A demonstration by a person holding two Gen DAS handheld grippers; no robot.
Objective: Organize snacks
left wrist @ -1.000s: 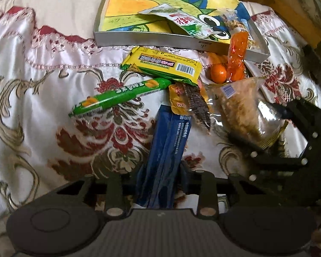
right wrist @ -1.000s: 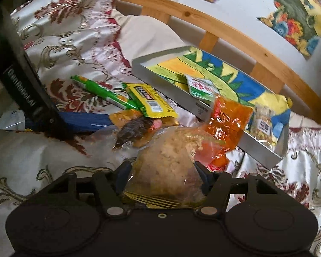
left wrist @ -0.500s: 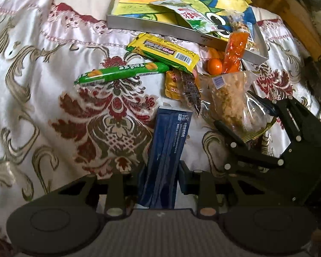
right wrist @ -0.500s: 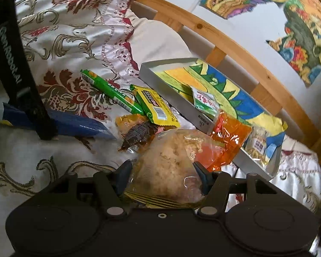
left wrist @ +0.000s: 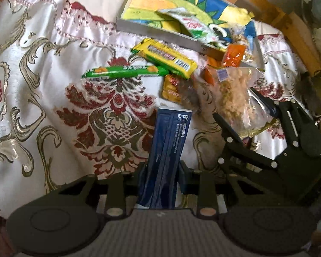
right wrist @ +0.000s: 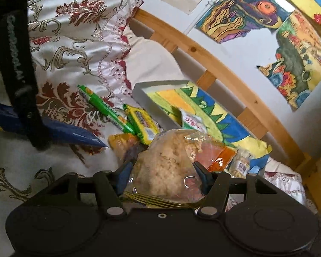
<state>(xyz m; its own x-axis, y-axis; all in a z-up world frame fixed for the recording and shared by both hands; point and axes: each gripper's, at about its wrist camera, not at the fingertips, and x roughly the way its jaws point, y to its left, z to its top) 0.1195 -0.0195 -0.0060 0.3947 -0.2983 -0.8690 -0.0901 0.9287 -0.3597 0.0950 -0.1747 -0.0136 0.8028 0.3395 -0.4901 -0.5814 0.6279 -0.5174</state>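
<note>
Mid-carry: both tools loaded, the pile on the bedspread only partly cleared

- Left gripper clamped on the near end of the blue packet; far end of the packet reaching out ahead of the jaws, above the cloth
- Right gripper closed around the clear bag of puffed snack; bag bulging up between the fingers, gold-striped seal nearest the camera
- Ahead of the left tool and a little to its right: green stick packet, yellow bar touching it and overlapping its right end, small orange-yellow packet just below them
- Beyond those: painted tray, already holding a white-green sachet; orange pouch draped at its near right corner

Next, by judgement: carrying each item forward over the near rim of the tray, lowering inside the wall, then releasing. Care needed with the crumbly bag, probably easy to crush, and with the long packet, likely to catch on the rim or knock the sachet. Only room for one tool at a time near that corner, it seems

Against the earlier frames:
- Left view now farther from the pile, more bedspread in sight, tray shifted toward the upper right
- Blue packet held in the same spot between the jaws
- Right view tipped upward, wall drawings and wooden rail now filling the top
- Bag gripped as before, snacks on the cloth unmoved
</note>
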